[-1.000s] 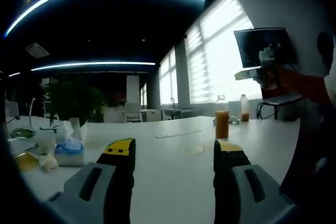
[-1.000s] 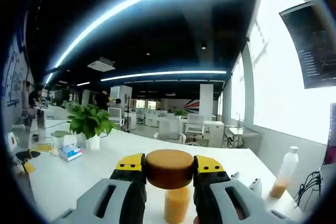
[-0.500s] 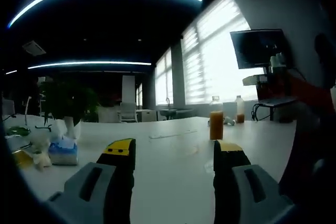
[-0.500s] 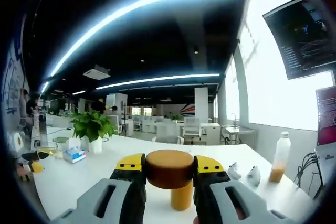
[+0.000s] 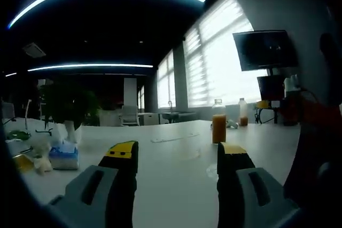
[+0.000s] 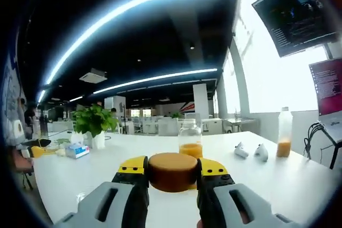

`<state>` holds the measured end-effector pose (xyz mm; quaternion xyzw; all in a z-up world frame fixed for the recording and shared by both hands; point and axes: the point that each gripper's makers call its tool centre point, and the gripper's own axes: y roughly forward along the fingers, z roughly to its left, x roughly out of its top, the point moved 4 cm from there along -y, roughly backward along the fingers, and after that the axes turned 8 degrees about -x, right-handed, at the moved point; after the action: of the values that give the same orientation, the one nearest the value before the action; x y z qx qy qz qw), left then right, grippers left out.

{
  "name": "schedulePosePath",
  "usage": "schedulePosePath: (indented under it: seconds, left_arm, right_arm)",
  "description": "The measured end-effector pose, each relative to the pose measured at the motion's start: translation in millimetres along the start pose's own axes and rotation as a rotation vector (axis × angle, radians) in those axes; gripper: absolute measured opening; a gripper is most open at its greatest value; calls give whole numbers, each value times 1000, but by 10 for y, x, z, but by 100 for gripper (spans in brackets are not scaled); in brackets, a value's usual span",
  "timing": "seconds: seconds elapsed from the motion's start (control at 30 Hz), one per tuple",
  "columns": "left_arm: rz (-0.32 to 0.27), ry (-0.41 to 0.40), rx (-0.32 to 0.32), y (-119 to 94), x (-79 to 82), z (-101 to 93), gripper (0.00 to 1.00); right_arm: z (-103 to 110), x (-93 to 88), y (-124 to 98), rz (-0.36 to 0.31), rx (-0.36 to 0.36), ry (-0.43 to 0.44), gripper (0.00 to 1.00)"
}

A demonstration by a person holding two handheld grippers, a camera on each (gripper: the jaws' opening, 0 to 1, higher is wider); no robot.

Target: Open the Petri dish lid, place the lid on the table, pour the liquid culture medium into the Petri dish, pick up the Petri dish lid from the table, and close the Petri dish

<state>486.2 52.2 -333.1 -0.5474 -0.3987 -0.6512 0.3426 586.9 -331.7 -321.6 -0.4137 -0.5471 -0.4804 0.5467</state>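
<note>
Orange liquid (image 6: 188,150) in glass jar (image 6: 190,138)

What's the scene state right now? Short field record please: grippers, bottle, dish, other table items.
left gripper: open, nothing between the jaws, low over the white table
right gripper: shut on a round brown stopper
glass bottle: upright on the table, orange liquid in lower part, mouth open
Petri dish: faint clear discs on the table in the left gripper view, too faint to tell lid from base
plastic bottle: upright, far right, orange liquid at bottom
potted plant: far left
tissue pack: beside the plant
</note>
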Motion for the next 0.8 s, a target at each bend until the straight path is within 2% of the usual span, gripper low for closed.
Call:
schedulePosePath:
  seconds: [0.5, 0.63, 0.8]
  left_arm:
    - [-3, -4, -17, 2, -3, -64, 51]
    - [-7, -2, -17, -11, 18, -74, 51]
    - [-6, -2, -18, -15, 16, -94, 51]
  right_arm:
    - [-116, -627, -141, 83, -71, 4, 30]
    - [-137, -799, -168, 122, -80, 2, 30]
    - [-42, -1019, -189, 202, -57, -35, 30]
